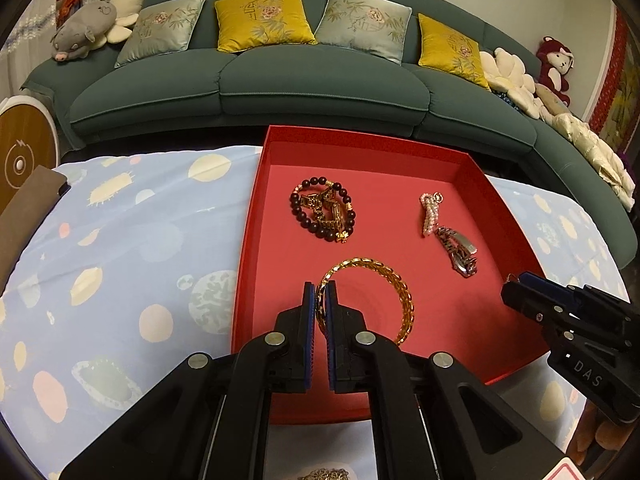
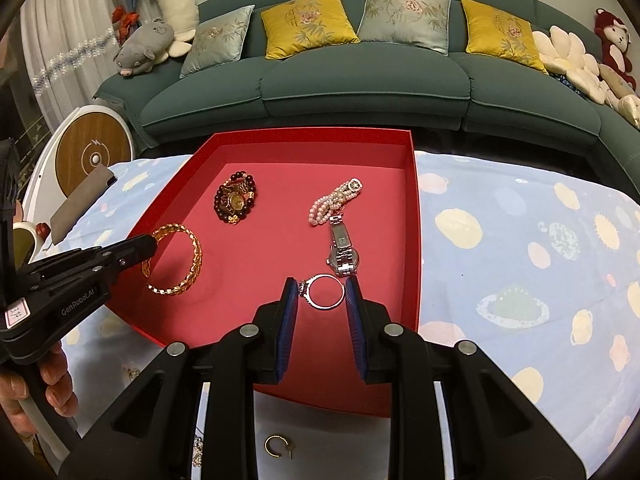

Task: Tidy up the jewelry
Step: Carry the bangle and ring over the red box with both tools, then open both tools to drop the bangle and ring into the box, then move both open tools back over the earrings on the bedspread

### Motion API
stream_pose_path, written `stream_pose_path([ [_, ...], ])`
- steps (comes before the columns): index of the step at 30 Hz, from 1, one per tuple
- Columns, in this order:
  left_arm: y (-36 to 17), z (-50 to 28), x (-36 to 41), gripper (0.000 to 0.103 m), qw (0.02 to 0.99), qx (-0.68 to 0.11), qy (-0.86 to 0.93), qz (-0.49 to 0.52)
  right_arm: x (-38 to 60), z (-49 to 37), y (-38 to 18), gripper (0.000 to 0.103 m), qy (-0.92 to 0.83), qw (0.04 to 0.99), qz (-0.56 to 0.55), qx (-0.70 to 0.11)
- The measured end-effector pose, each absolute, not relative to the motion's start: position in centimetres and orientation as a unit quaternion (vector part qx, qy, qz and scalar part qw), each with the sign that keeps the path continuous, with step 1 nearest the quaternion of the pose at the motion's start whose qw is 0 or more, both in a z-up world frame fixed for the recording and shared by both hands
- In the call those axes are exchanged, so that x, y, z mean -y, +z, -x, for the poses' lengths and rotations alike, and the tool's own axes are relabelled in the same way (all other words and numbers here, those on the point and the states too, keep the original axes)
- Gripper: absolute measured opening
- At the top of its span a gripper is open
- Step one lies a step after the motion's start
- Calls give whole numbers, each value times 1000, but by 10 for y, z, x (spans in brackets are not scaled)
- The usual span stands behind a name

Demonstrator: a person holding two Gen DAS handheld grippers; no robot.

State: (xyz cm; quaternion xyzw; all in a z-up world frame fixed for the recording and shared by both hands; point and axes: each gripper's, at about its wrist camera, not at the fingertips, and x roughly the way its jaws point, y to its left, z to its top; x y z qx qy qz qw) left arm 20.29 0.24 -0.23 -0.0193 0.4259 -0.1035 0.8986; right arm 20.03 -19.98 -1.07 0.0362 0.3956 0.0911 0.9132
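Observation:
A red box [image 1: 516, 224] [image 2: 416, 208] lies on the patterned cloth. My left gripper [image 1: 320, 292] [image 2: 154, 242] is shut on a gold chain bracelet [image 1: 400, 284] [image 2: 192, 264] just over the box floor at its near left. My right gripper [image 2: 322, 286] [image 1: 516, 284] holds a silver bangle [image 2: 326, 294] between its blue pads at the box's near right. Inside the box lie a dark bead bracelet with a gold watch [image 1: 324, 210] [image 2: 236, 200], a pearl bracelet [image 1: 430, 208] [image 2: 334, 200] and a silver watch [image 1: 460, 250] [image 2: 343, 250].
A gold ring [image 2: 276, 446] and a silver piece [image 2: 197, 454] lie on the cloth under my right gripper; another piece [image 1: 324, 474] lies under my left. A teal sofa [image 1: 248, 80] with cushions stands behind the table. A round wooden stool [image 2: 94, 156] stands at left.

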Motion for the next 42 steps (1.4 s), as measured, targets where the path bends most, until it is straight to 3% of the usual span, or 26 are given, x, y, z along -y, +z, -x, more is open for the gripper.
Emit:
stream_pose_path([
  [6, 9, -196, -13, 24, 910, -404, -86, 32, 205, -195, 2, 35, 80, 921, -35, -379],
  [13, 45, -169, -48, 29, 920, -379, -67, 77, 219, -159, 45, 40, 93, 939, -53, -327],
  [19, 56, -136, -72, 30, 919, -379, -51, 95, 229, -122, 49, 40, 106, 937, -53, -328],
  [24, 50, -113, -68, 30, 915, -391, -56, 83, 230, -90, 39, 40, 120, 930, -81, -337],
  [29, 34, -85, -64, 36, 909, -405, -65, 74, 216, -74, 20, 40, 121, 925, -42, -357],
  [38, -2, -78, -49, 37, 892, -444, -73, 40, 186, -62, -7, 40, 154, 905, -29, -396],
  [42, -9, -81, -46, 49, 889, -449, -78, 41, 176, -68, -17, 40, 161, 897, -29, -410],
])
